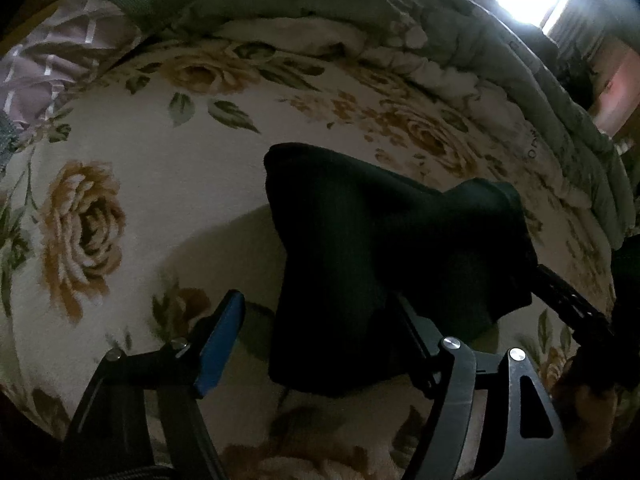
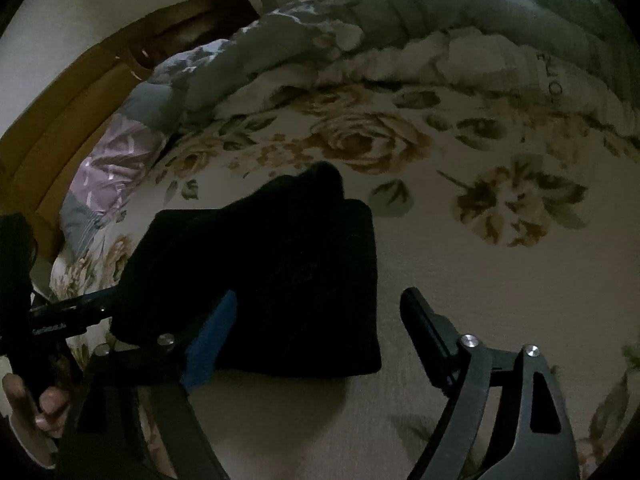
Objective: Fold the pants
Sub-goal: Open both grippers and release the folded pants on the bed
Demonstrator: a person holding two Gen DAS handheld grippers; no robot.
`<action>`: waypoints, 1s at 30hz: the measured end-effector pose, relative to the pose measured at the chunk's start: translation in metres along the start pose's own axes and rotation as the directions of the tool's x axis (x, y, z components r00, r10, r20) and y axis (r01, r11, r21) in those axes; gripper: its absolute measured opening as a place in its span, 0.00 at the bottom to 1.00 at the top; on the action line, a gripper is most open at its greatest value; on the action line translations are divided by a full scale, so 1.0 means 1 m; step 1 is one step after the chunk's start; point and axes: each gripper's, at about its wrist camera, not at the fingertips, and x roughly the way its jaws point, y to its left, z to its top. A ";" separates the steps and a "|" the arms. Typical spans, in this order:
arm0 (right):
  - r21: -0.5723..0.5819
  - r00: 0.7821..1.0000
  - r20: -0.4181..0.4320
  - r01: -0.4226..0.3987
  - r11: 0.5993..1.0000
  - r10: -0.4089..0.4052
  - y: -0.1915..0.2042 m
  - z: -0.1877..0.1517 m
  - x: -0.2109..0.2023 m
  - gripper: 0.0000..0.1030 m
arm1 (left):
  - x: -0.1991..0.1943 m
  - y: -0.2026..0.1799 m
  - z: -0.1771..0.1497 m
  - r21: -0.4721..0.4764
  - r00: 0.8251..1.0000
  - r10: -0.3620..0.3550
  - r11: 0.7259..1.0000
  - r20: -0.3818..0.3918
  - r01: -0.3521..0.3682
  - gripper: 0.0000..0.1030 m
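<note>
Pants [image 1: 384, 264]: dark, already folded to compact bundle, on flowered bed [image 1: 168, 184], between both grippers. Left gripper [image 1: 316, 320]: jaws spread, bundle's near edge between them. Right gripper [image 2: 320, 320]: released, bundle ahead-left. Long axis near-to-far.

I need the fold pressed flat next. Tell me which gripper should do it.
Probably left. The left gripper stands open with the pants between its fingers, while the right gripper is open beside them, mostly over bare bedspread.
</note>
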 end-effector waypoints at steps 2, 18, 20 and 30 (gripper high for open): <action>-0.018 1.000 0.016 -0.006 1.000 0.006 0.004 -0.001 -0.007 0.84 | -0.004 -0.001 -0.004 0.003 1.000 0.012 1.000 0.004 -0.012 0.74; -0.149 0.997 0.063 -0.040 0.988 0.050 0.037 -0.026 -0.037 0.94 | -0.038 -0.006 -0.034 0.059 0.985 0.149 0.986 0.086 -0.154 0.75; -0.155 0.997 0.060 -0.042 0.987 0.052 0.038 -0.027 -0.038 0.94 | -0.043 -0.010 -0.038 0.079 0.982 0.161 0.982 0.103 -0.170 0.75; -0.233 0.998 0.055 -0.027 0.972 0.041 0.050 -0.041 -0.044 0.95 | -0.050 -0.021 -0.055 0.107 0.983 0.134 0.983 0.125 -0.148 0.79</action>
